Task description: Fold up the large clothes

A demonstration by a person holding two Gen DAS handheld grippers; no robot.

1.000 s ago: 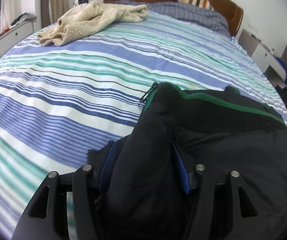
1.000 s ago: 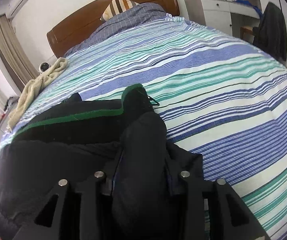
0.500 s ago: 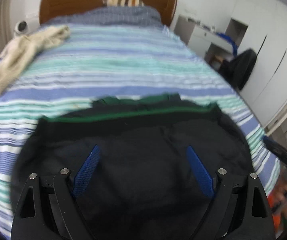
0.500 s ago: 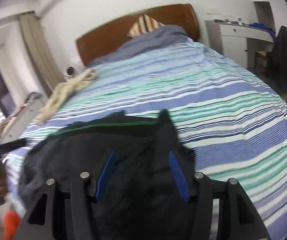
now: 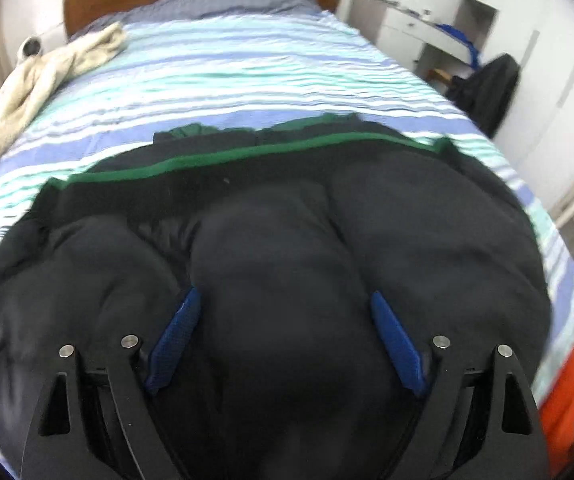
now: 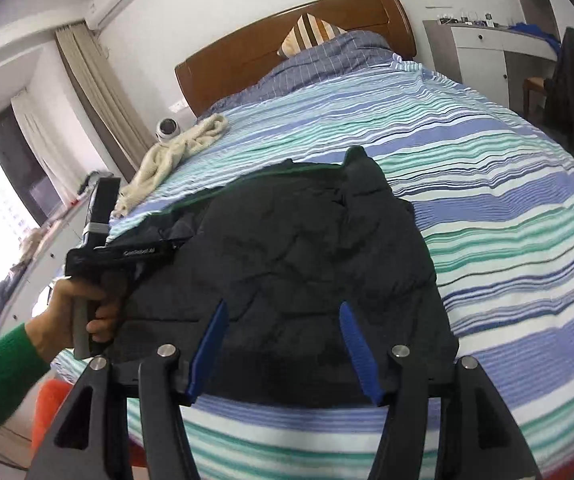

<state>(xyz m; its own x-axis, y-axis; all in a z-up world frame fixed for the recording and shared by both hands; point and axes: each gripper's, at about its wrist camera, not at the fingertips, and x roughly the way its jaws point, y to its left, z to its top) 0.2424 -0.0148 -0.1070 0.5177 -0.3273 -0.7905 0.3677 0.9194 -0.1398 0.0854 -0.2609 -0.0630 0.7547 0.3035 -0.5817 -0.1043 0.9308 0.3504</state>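
The black padded jacket (image 6: 299,264) with green trim lies folded flat near the foot of the striped bed (image 6: 487,184). The left gripper (image 5: 283,340) tilts steeply down over it, blue pads (image 5: 175,340) spread wide and holding nothing. The right gripper (image 6: 283,344) points more shallowly over the jacket's near edge, jaws opening and empty, while the left hand (image 6: 83,312), green-sleeved, grasps its handle beside the bed.

**Folded jacket on the striped bed**

The black jacket (image 6: 311,264) lies folded at the centre of the frame on the striped bed (image 6: 487,184). The right gripper (image 6: 283,308) hangs above it, jaws opening, nothing between. At left, a hand (image 6: 75,312) holds the left gripper (image 6: 127,256).
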